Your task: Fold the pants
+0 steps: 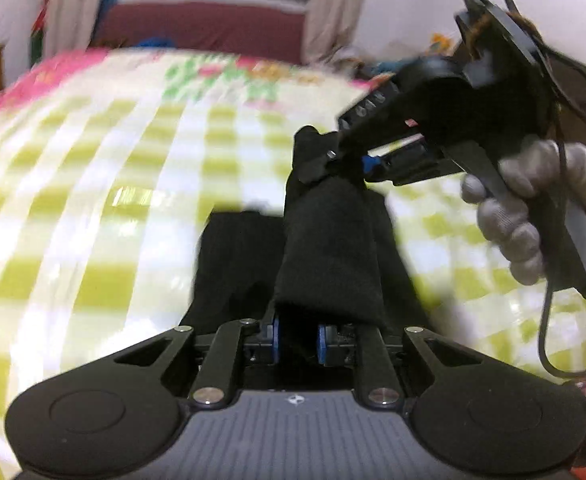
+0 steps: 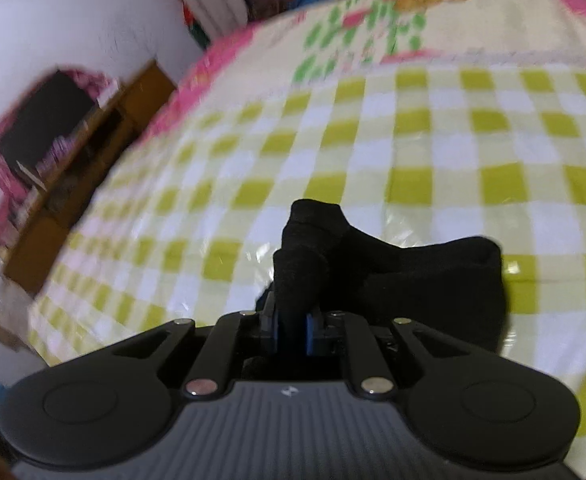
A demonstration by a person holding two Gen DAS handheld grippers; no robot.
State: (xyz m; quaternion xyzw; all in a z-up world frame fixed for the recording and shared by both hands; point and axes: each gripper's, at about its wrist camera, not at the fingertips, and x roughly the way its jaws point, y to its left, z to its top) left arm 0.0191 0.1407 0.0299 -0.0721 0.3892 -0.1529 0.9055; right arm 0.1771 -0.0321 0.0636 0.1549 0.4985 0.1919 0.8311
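Now, from the left wrist, the left gripper (image 1: 297,338) is clenching the black pants (image 1: 329,240) while the right gripper (image 1: 349,164) is pinching their far end, stretching them above the bed (image 1: 93,168) for a fold. Over on the right wrist, jaws are clamping bunched fabric, the rest trailing onto the checkered cover.

Even, fairly bright indoor light with soft shadows. Ahead of both tools the checkered bedspread (image 1: 93,184) smears with motion blur, worst toward the edges, where the fisheye bends everything; small glare patches glint on it. The black pants (image 2: 413,268) lose all detail.
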